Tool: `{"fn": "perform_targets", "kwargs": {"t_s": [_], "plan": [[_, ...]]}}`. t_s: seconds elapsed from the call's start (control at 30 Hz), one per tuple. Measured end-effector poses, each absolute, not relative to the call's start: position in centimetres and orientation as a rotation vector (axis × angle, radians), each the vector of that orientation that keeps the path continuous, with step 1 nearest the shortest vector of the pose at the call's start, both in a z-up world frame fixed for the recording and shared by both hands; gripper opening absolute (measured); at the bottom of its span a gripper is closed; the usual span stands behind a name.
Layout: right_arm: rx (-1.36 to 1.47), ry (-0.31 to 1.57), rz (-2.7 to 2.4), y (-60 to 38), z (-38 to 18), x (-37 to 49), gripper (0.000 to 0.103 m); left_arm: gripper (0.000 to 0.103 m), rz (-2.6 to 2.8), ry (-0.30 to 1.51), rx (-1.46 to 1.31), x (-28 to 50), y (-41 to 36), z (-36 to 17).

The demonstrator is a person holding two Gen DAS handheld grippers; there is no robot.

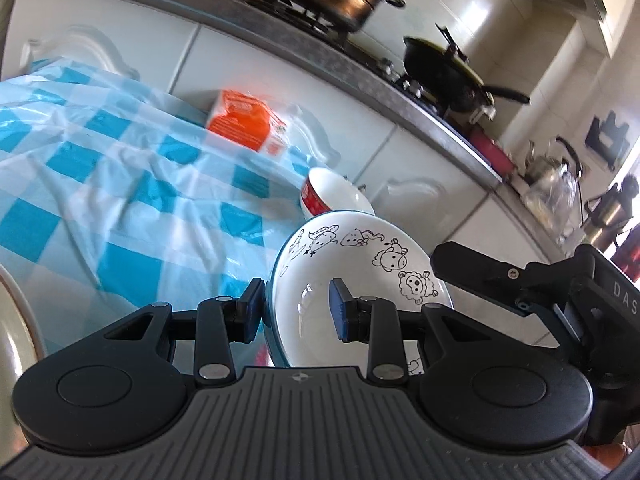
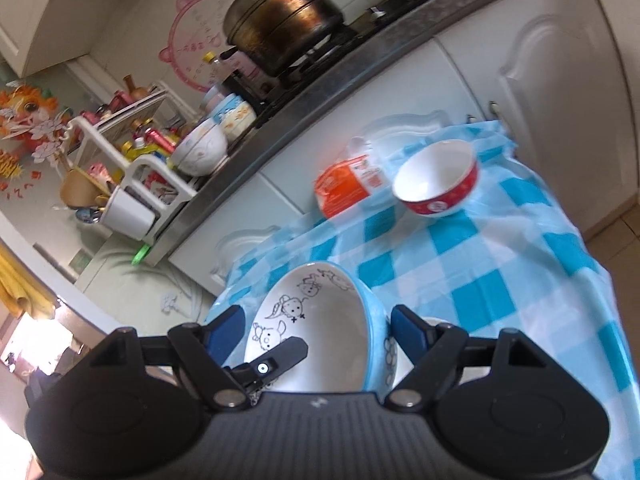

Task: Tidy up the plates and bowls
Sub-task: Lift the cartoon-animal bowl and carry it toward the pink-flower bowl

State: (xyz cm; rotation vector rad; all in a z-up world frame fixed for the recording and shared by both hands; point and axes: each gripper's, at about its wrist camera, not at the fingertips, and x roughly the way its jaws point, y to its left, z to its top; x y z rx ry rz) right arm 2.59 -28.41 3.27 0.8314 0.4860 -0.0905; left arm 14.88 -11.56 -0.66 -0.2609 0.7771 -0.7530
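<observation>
Left gripper [image 1: 298,308] straddles the near wall of the cartoon bowl [image 1: 360,280]. One pad lies against the blue outside and the other sits inside the white hollow, so by my reading it is clamped on that wall. Right gripper [image 2: 316,328] has its pads wide apart, one on either side of the same bowl. Neither pad visibly presses on it.

That bowl hangs tilted over the near edge of the checked tablecloth [image 1: 120,180], its rim tipped up toward the far counter. A red bowl [image 2: 436,184] sits upright further back on the cloth, near the far right corner, just beside an orange packet [image 2: 344,188]. Beyond both, a steel pot [image 2: 284,20] stands on the stove.

The step in hand looks like moving the cartoon bowl to join the red one. Doing it well means keeping a firm pinch on the wall and levelling the bowl before it travels. The free tongs should stay close underneath as a guard. A one-sided hold on glazed ware may slip or swing, so the set-down by the red bowl should be slow and square.
</observation>
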Motion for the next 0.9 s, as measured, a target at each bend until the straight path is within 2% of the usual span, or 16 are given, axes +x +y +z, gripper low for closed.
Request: {"fn": "perform_targets", "kwargs": {"t_s": [0.9], "plan": [[0.883,0.488,-0.123,-28.7,-0.5,-0.7,0.080,0.034,-0.707,0.706,-0.115,12.7,-13.5,-2.5]]}}
